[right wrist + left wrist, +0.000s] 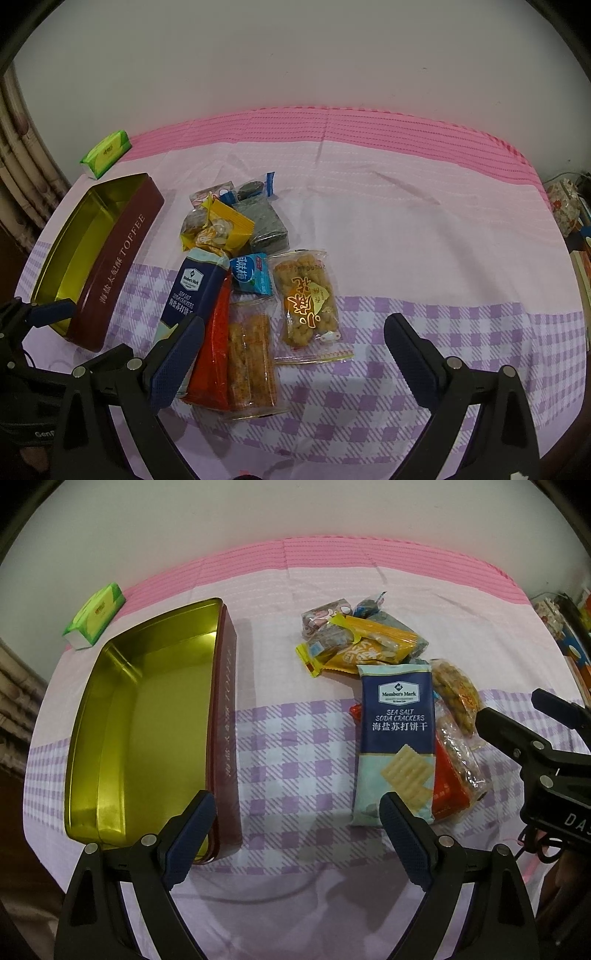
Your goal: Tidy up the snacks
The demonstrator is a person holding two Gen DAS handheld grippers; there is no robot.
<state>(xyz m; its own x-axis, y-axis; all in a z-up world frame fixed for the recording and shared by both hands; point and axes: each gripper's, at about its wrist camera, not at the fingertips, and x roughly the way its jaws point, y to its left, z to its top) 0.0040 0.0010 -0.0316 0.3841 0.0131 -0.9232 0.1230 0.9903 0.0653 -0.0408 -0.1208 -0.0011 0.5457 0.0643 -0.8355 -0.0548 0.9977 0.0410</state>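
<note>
In the left wrist view the left gripper [297,836] fills the bottom of the frame with its jaws spread wide and nothing between them, hovering over the pink and purple checked tablecloth [295,738]. At the left of that frame lies the open toffee tin [147,716], gold inside and dark red outside, with nothing visible in it. To the right of centre sits the pile of snacks: a blue sea salt cracker packet [397,738] lies lengthwise on top, with yellow wrapped sweets [369,646] above it in the frame and a clear bag of fried twists [456,694] just beside it on the right. A green tissue pack [94,614] rests in the upper left, apart from the tin. At the right edge the right gripper [517,716] reaches in near the clear bag. In the right wrist view this same gripper [293,354] has its jaws wide apart and holds nothing; its left finger [177,365] overlaps the cracker packet and a red packet [216,343] in the frame, while a clear tube of orange sticks [251,354] and the bag of twists lie between the fingers. A small light blue packet [253,273] sits above them, centre left.
</note>
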